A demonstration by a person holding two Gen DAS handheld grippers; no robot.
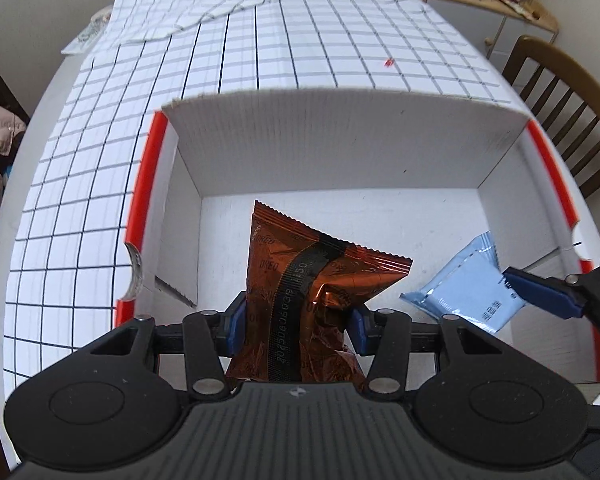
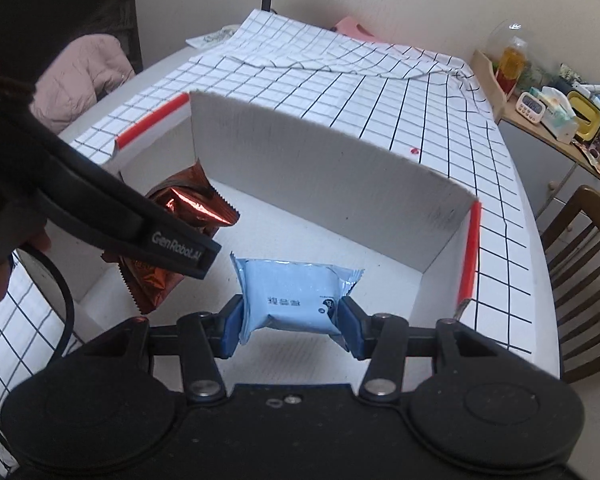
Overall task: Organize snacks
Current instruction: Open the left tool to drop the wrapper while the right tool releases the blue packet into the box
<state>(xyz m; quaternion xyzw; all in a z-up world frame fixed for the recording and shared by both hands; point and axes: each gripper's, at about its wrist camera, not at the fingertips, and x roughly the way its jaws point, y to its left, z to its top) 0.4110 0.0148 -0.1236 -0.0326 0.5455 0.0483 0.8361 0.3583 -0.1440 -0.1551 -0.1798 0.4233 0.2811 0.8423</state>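
My left gripper [image 1: 296,330] is shut on a copper-brown Oreo snack packet [image 1: 320,280], its blue pads pressing the packet's crumpled lower half. The packet hangs inside a white cardboard box [image 1: 340,136] with red edges. My right gripper [image 2: 290,330] is shut on a light blue snack packet [image 2: 292,292], also held inside the same box [image 2: 320,172], to the right of the brown one. The blue packet [image 1: 468,288] shows in the left wrist view with a blue fingertip [image 1: 540,292] on it. The brown packet [image 2: 180,216] appears in the right wrist view behind the left gripper's black body.
The box sits on a table under a white cloth with a black grid [image 1: 300,40], rumpled at the far end. A wooden chair [image 1: 560,92] stands at the right. A shelf with clutter [image 2: 560,112] is behind it. A pink jacket [image 2: 84,72] lies at the left.
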